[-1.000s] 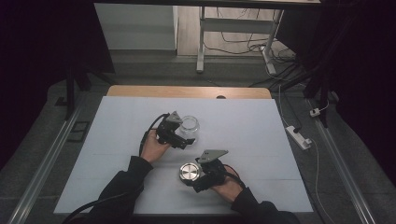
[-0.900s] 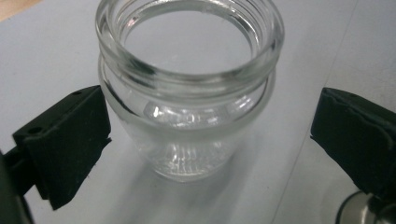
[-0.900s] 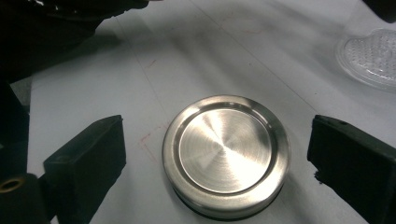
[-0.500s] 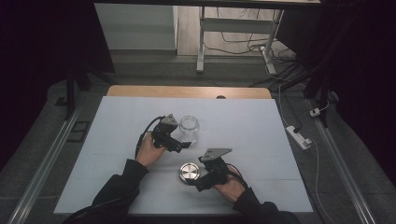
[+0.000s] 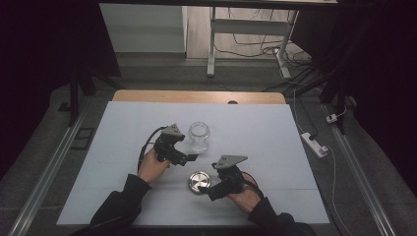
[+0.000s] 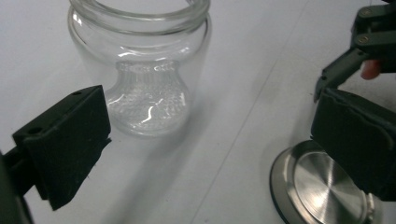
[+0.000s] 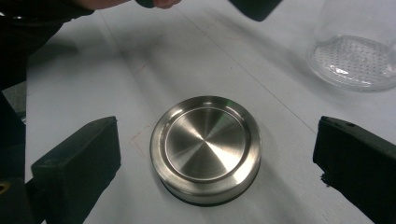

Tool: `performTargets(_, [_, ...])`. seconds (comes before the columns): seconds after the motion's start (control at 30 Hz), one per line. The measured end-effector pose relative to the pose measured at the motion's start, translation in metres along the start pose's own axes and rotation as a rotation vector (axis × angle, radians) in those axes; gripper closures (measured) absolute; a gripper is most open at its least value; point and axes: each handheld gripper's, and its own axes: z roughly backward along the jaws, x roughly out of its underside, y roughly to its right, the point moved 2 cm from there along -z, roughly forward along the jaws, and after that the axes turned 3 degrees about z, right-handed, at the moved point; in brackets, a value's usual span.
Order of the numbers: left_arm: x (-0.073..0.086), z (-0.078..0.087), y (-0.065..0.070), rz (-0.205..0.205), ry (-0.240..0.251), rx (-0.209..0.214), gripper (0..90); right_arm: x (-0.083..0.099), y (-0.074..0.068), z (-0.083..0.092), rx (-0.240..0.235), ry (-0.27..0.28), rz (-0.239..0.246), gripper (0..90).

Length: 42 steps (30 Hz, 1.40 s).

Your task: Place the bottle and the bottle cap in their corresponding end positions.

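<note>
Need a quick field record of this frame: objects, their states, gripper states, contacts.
jar: clear glass jar, upright, open mouth, no lid on
lid: round brushed-metal lid, flat on the table, apart from the jar
surface: white table top
left gripper: open, near the jar's base, touching nothing
right gripper: open, fingers either side of the lid, not touching it
held: nothing in either gripper
</note>
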Motion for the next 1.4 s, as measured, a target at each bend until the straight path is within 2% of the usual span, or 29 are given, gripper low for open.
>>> performTargets(0.17, [0.004, 0.008, 0.010, -0.006, 0.006, 0.025, 0.0, 0.000, 0.001, 0.004, 0.003, 0.003, -0.005, 0.9])
performTargets(0.43, [0.016, 0.019, 0.025, -0.012, -0.009, 0.044, 0.0, -0.001, 0.000, 0.010, 0.007, -0.012, 0.017, 0.0])
performTargets(0.67, [0.026, 0.031, 0.039, -0.002, -0.013, 0.063, 0.0, 0.000, -0.001, 0.014, 0.015, -0.022, 0.022, 0.0])
performTargets(1.0, [0.039, 0.052, 0.051, 0.005, 0.015, 0.031, 0.0, 0.003, -0.006, 0.023, 0.043, -0.041, 0.056, 0.0])
performTargets(1.4, [0.061, 0.076, 0.057, 0.028, 0.012, -0.032, 0.0, 0.010, -0.003, 0.040, 0.069, -0.034, 0.030, 0.0])
